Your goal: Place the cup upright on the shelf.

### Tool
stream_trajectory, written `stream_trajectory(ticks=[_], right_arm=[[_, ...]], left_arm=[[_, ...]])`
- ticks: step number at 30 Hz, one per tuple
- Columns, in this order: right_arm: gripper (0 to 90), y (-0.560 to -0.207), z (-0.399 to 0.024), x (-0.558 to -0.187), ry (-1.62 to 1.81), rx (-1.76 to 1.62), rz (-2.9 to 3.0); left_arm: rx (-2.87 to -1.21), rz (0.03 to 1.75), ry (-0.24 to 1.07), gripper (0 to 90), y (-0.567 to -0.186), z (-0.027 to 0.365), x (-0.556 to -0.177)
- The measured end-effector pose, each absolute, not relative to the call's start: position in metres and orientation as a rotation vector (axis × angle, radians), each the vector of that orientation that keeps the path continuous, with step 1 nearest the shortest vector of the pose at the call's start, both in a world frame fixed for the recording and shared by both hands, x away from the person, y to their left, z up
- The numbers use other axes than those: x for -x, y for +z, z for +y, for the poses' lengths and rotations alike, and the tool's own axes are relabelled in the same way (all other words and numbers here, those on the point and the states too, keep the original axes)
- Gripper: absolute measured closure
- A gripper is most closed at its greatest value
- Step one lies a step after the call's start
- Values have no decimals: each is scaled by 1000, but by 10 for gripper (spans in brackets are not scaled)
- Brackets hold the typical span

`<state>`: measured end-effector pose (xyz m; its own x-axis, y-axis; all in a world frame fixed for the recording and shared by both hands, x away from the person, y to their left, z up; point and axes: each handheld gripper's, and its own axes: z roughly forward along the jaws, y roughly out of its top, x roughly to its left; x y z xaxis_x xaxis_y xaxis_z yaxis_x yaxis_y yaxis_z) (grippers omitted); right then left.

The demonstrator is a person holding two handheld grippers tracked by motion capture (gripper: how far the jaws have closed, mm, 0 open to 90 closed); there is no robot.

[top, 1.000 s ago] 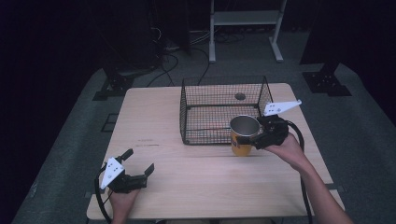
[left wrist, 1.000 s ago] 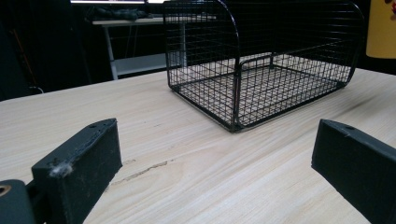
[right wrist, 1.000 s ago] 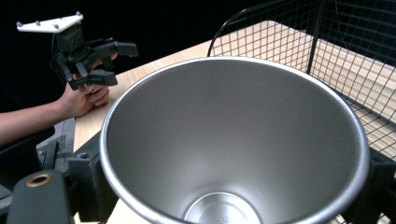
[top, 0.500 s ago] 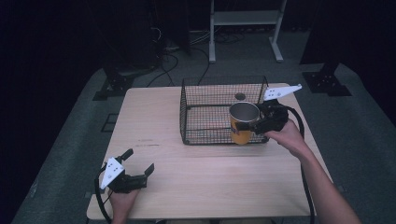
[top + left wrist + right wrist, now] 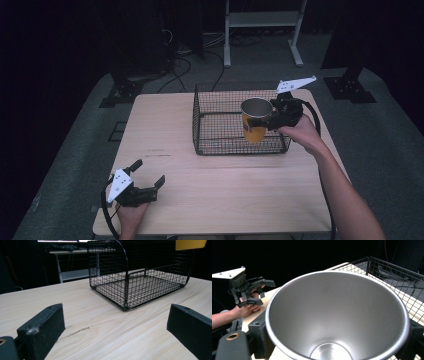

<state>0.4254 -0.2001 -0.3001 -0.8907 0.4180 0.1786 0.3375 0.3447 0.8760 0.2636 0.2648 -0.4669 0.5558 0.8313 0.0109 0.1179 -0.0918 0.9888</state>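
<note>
dark room, grey floor (image 5: 75, 165), perhaps carpet

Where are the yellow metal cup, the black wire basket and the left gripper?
Yellow metal cup (image 5: 255, 129): high view, on its yellow outer wall.
Black wire basket (image 5: 150, 288): left gripper view, on its mesh floor.
Left gripper (image 5: 148, 178): high view, between its open jaws.

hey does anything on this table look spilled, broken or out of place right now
Nothing stands out. The cup, held upright over the wire basket by the right gripper, looks empty inside, and the table shows no spill.

Pale wooden table (image 5: 240, 200); black wire basket (image 5: 220, 137) on it.
</note>
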Motion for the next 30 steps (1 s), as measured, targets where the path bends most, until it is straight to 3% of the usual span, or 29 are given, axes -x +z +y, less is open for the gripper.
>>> stream_trajectory(ticks=[30], right_arm=[[121, -310, -177, -484, 1552, -768, 2552]], left_arm=[[-1563, 829, 722, 8, -467, 266, -264]])
